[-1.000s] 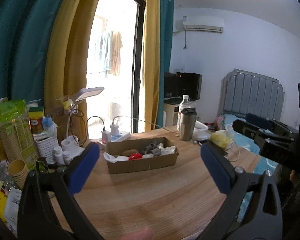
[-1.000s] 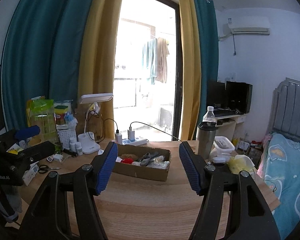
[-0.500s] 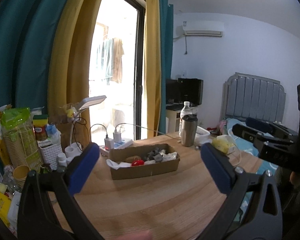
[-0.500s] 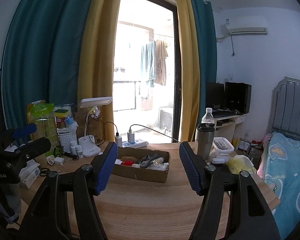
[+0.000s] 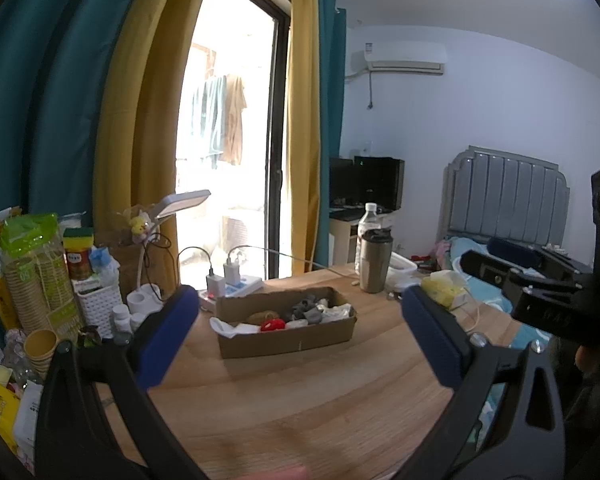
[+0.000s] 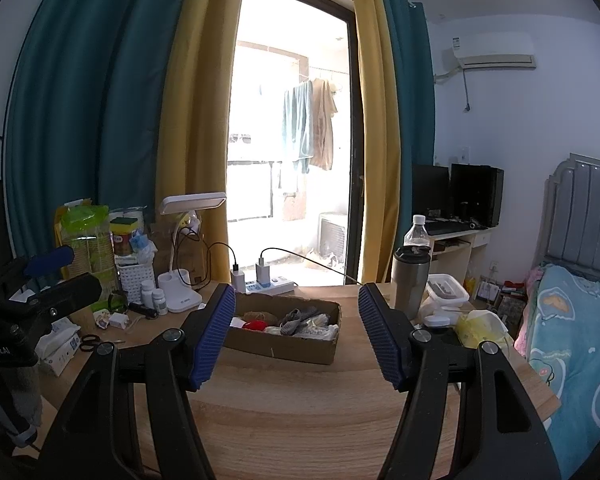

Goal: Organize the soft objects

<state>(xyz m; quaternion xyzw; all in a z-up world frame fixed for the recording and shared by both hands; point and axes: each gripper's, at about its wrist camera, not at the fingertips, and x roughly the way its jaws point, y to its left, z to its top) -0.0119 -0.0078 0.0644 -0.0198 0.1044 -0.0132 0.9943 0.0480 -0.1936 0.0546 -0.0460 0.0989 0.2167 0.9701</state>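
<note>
A shallow cardboard box (image 5: 288, 342) (image 6: 296, 350) stands at the far middle of the wooden table (image 5: 300, 408). It holds soft things: a red item (image 5: 273, 325) (image 6: 256, 325), a brown one (image 5: 262, 316), grey socks (image 5: 306, 309) (image 6: 298, 317) and white cloth (image 5: 229, 327) (image 6: 320, 330). My left gripper (image 5: 300, 338) is open and empty, held above the table well short of the box. My right gripper (image 6: 296, 338) is open and empty, also short of the box. The right gripper body shows at the right edge of the left wrist view (image 5: 548, 292).
A steel tumbler (image 6: 410, 280) and water bottle (image 6: 417, 236) stand right of the box, with a yellow bag (image 6: 480, 328) near the right edge. A power strip (image 6: 268, 286), lamp (image 6: 180, 292), white basket (image 5: 96, 300), cups (image 5: 40, 344) and tissues (image 6: 58, 350) crowd the left. A bed (image 6: 572, 344) lies right.
Both grippers have drawn back and risen a little, so the box looks smaller and lower in each view. Both stay open and empty.
</note>
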